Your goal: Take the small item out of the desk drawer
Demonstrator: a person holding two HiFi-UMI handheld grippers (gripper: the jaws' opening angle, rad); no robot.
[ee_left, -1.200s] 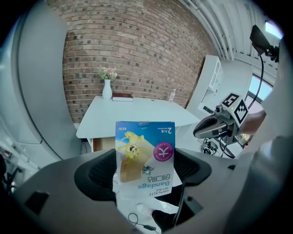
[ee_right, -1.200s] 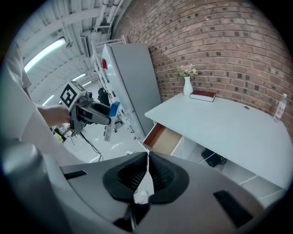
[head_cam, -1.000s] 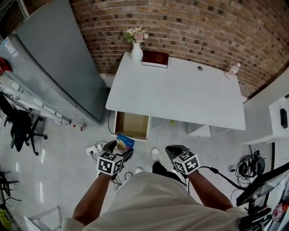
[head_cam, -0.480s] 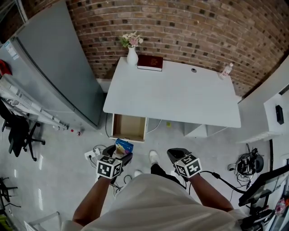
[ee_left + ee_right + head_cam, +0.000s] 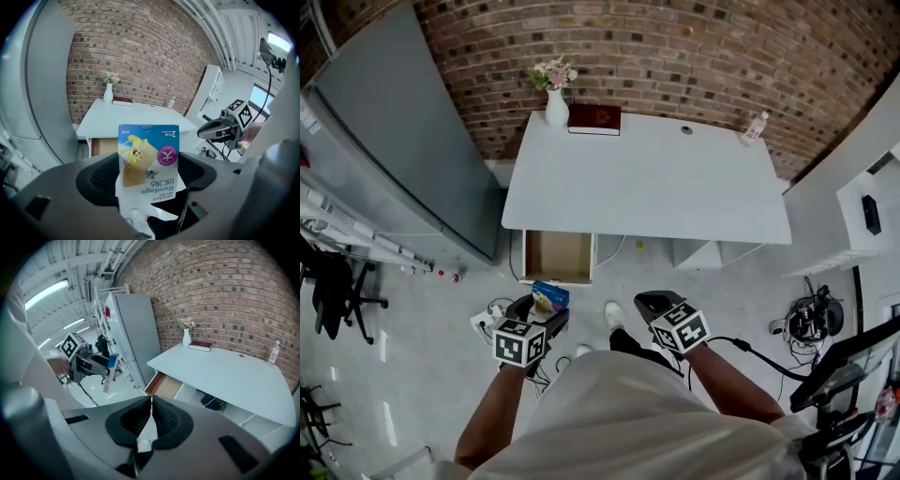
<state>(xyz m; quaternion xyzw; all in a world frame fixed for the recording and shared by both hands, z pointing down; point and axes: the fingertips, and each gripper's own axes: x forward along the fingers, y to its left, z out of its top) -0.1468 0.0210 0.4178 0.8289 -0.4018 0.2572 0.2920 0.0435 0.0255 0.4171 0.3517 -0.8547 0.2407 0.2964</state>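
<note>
Over the preceding second, the desk [image 5: 647, 178] and its open drawer [image 5: 559, 257] moved toward the top of the head view. This indicated that I had stepped back from the furniture. Both claws kept their stations in front of my body. The bandage packet [image 5: 550, 297] remained clamped in my left claw [image 5: 544, 313] throughout. It sat over the floor, well apart from the drawer, whose bare brown interior showed nothing inside. I judged the removal step complete, since the item was clear of the drawer. The drawer stood pulled out, so closing it was possibly outstanding, though the task does not call for it. In the left gripper view, the left claw stood at a narrow setting. Its pads pressed on the packet's two faces. The packet stood upright with its print inverted toward the camera, and its upper part projected past the jaw tips. The right claw [image 5: 654, 305] was drawn fully together in the right gripper view. Its pads met along one seam with nothing between them. It hung near the left claw and touched neither that claw nor the packet.
</note>
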